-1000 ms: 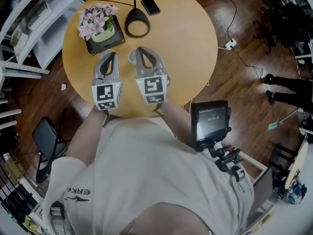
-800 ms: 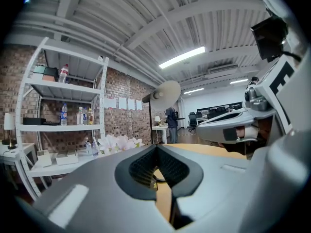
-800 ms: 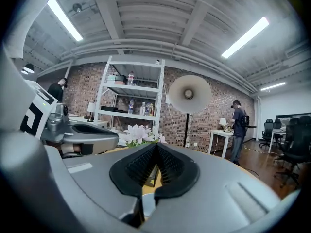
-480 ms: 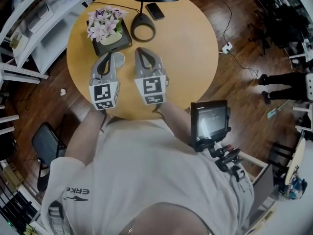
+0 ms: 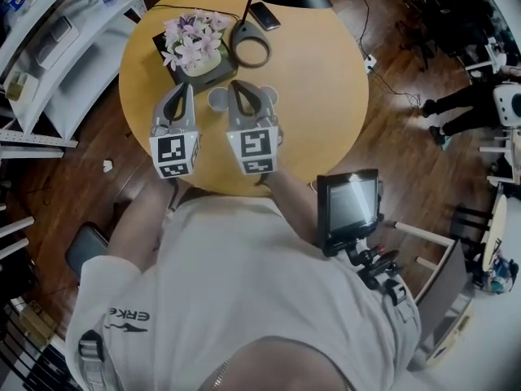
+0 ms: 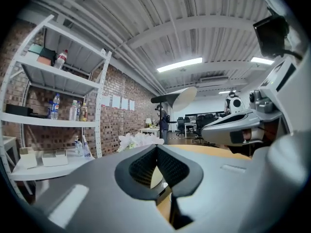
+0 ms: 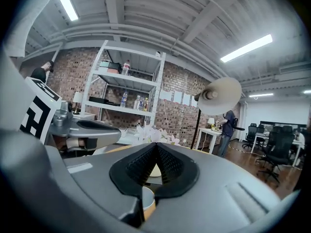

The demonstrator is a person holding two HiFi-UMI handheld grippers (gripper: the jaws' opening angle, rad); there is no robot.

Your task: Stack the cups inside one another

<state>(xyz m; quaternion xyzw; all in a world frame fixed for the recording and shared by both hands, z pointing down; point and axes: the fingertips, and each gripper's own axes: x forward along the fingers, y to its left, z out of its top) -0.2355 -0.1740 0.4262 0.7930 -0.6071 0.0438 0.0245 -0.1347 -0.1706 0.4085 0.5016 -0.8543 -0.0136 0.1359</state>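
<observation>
1. In the head view, the round wooden table [image 5: 321, 96] fills the upper middle of the frame. Both tools are held over its near half, side by side and pointing toward the top of the frame.
2. The left tool [image 5: 186, 88] is pressed together. In the left gripper view its ribbed pads [image 6: 146, 166] meet at the tips [image 6: 156, 147] and pinch nothing, and only bare table shows through the gap behind them.
3. The right tool [image 5: 234, 85] is likewise pressed together. In the right gripper view its tips [image 7: 156, 144] touch with nothing gripped between them.
4. A white cup [image 5: 217, 98] stands upright on the table between the two tools, just beside the right one's left edge and near the centre of the table.
5. In the right gripper view a cup rim [image 7: 147, 202] shows low in the slot behind the closed tips. We cannot tell whether it is that same cup.
6. Beyond the cup, toward the upper left of the table, sits a dark pot of pale pink flowers [image 5: 194, 35].
7. A lamp base [image 5: 250, 45] stands just to the right of the flowers, with a phone [image 5: 266, 15] lying near the table's far edge.
8. White shelving [image 5: 57, 47] occupies the upper left corner of the head view.
9. A small screen [image 5: 350, 204] sits at middle right, off the table.
</observation>
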